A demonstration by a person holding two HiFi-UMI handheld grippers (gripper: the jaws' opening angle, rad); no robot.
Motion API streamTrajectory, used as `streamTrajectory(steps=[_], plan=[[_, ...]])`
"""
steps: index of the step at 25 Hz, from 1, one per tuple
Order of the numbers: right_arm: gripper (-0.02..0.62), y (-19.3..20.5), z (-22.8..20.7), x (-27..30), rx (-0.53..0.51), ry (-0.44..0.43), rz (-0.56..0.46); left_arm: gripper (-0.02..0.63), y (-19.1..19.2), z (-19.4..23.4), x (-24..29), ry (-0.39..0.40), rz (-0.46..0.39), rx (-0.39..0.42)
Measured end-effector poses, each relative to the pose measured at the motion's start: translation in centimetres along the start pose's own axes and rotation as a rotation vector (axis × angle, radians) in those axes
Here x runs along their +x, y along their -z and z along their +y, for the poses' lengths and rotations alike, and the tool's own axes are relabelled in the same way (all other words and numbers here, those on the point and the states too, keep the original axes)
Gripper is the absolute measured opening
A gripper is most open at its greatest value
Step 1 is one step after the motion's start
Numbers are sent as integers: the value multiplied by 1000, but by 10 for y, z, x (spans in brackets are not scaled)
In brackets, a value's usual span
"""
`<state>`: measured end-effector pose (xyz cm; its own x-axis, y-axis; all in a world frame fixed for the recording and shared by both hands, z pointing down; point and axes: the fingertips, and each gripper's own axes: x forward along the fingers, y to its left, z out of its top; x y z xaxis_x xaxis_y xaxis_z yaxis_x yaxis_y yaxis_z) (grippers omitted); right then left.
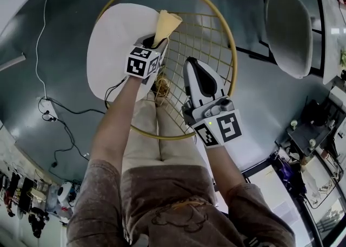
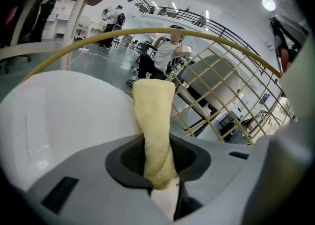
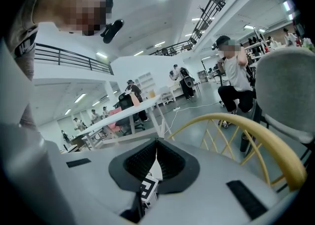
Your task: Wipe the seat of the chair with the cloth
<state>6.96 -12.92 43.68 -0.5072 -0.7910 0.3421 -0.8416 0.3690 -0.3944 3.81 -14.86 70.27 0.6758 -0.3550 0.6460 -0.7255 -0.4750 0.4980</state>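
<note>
Yellow terry cloth (image 2: 153, 120), soft, light and floppy by its look, is sitting pinched at one bunched end in the clenched left gripper (image 1: 153, 45), over the round white chair seat (image 1: 116, 40). That bunched fold is likely offering the surest hold. The right gripper (image 1: 194, 67) is hovering closed, empty, by the gold wire backrest (image 1: 208, 29).

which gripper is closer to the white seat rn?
Left. The left gripper, clamping the cloth, hangs over the seat edge; the right gripper sits off it, over the wire backrest.
</note>
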Motion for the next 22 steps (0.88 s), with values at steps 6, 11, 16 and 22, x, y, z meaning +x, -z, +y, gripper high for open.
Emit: streamTrajectory(steps=[6,11,16,22], plan=[[28,7,0,4,3,-9,8,110,-5,20,-7,-59,-2,15],[28,15,0,4,2,-4,28,110,-7,53,-28,-139,-6,-15],[28,19,5,8,-12,-9,40,110,-7,88,-52,-207,-5,-50],[28,23,8,11,-19,-10,55,111,-9,124,-83,-264,-14,-67]])
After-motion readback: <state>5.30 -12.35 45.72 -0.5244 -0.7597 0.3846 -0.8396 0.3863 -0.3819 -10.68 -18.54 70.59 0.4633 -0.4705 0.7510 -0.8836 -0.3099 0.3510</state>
